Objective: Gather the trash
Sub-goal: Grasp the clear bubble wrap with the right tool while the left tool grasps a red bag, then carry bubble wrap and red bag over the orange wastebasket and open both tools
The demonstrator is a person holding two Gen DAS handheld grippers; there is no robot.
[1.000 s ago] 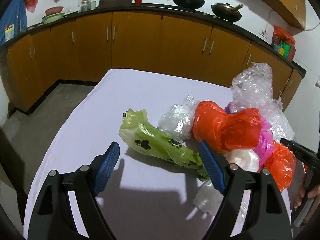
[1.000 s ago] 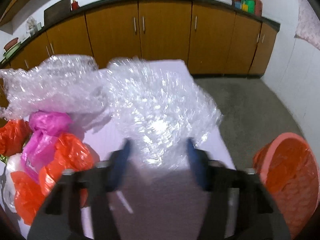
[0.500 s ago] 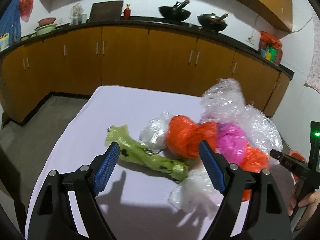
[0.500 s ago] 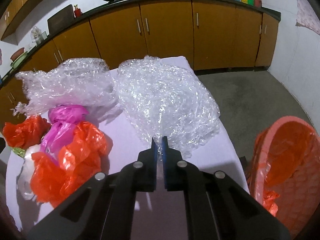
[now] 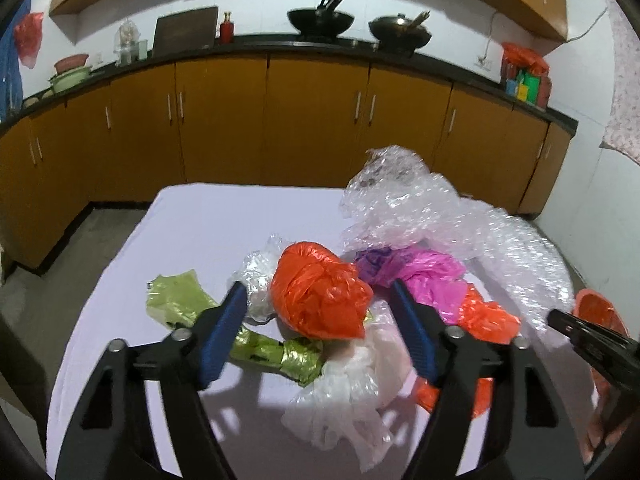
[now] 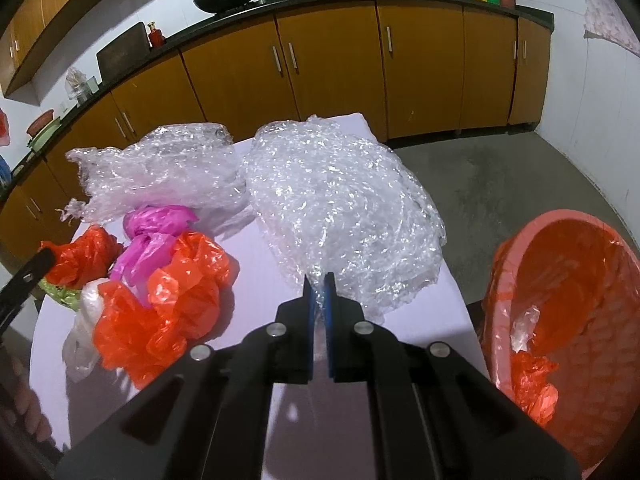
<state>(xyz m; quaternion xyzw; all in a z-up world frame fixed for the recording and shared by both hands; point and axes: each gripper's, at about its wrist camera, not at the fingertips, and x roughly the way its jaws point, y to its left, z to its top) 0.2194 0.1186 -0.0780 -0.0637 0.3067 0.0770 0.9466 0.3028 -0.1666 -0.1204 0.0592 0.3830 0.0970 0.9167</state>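
A pile of plastic trash lies on the white table [image 5: 224, 232]: an orange bag [image 5: 320, 300], a green bag [image 5: 180, 304], a pink bag [image 5: 420, 276], a white bag [image 5: 352, 380] and clear bubble wrap [image 5: 420, 208]. My left gripper [image 5: 320, 320] is open above the orange bag. My right gripper [image 6: 319, 284] is shut on the near edge of a large bubble wrap sheet [image 6: 344, 208]. A second bubble wrap piece [image 6: 160, 168], a pink bag [image 6: 152, 232] and orange bags [image 6: 168, 304] lie to its left.
A red basket [image 6: 568, 320] lined with an orange bag stands on the floor right of the table, with some trash inside. Brown kitchen cabinets [image 5: 312, 120] run behind the table. Woks [image 5: 320, 20] sit on the counter.
My right gripper closed on the edge of the large bubble wrap sheet. My left gripper drew back and rose, still open over the pile.
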